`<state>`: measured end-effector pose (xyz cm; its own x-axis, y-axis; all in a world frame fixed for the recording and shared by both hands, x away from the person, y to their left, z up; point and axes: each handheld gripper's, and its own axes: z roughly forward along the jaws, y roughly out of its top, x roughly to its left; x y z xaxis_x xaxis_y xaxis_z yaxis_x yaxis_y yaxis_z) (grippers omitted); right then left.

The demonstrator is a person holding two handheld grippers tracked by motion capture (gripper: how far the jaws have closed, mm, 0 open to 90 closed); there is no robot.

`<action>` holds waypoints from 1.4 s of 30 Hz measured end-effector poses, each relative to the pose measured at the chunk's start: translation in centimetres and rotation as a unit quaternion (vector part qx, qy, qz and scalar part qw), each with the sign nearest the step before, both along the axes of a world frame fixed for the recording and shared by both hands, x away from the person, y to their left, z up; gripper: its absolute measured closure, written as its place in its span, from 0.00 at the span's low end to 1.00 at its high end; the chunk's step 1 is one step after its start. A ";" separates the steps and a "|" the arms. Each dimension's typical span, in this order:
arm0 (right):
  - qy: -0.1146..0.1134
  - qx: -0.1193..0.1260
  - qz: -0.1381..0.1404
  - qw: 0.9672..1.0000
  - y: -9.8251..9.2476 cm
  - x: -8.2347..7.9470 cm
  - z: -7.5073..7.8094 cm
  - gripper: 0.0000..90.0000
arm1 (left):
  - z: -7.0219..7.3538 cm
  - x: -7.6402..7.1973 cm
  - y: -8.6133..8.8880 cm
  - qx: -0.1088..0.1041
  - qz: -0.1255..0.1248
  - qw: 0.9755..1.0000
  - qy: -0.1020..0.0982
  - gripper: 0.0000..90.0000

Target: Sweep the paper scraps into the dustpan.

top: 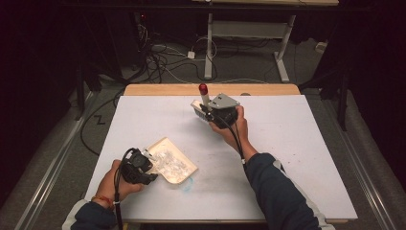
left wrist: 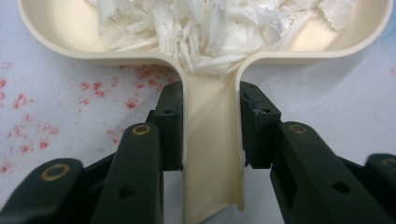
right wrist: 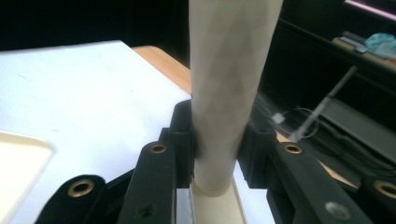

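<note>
Here we hold dustpan and brush apart.
Left gripper pinches the dustpan handle; right gripper clamps the upright brush handle farther back.

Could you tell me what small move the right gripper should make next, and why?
Probably carry the red-capped brush, on which the right gripper is shut, toward the cream dustpan. The left gripper is shut on the dustpan's handle, steadying it on the table, and white shreds already lie in it, so sweeping looks likely.
</note>
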<state>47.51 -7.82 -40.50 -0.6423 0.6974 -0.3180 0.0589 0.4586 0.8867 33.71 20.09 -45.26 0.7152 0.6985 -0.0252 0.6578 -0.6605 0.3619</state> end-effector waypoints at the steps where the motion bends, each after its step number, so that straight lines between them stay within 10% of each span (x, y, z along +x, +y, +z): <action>1: 0.005 0.004 0.003 1.000 0.1 0.3 -0.3 0.79 | 0.0 0.0 0.0 -0.002 0.001 1.000 0.001 0.70; 5: 0.038 0.011 0.043 0.998 0.7 0.7 -1.1 0.79 | 0.0 0.0 -0.1 0.000 -0.001 1.000 -0.001 0.70; 11: 0.040 -0.064 0.113 0.991 1.5 -2.9 -1.0 0.79 | 0.2 -0.1 0.0 0.002 -0.002 1.000 -0.004 0.70; 20: 0.062 -0.073 0.157 0.983 0.0 -9.8 -0.6 0.79 | 0.1 -0.4 -0.5 0.018 0.001 1.000 -0.002 0.70; 31: 0.106 -0.046 0.196 0.974 -0.1 -13.6 0.5 0.79 | 0.2 -0.6 -0.7 0.022 0.005 1.000 -0.002 0.70; 42: 0.086 -0.002 0.177 0.980 -2.7 -14.2 2.7 0.79 | 0.1 -0.8 -0.9 0.020 0.005 1.000 0.000 0.70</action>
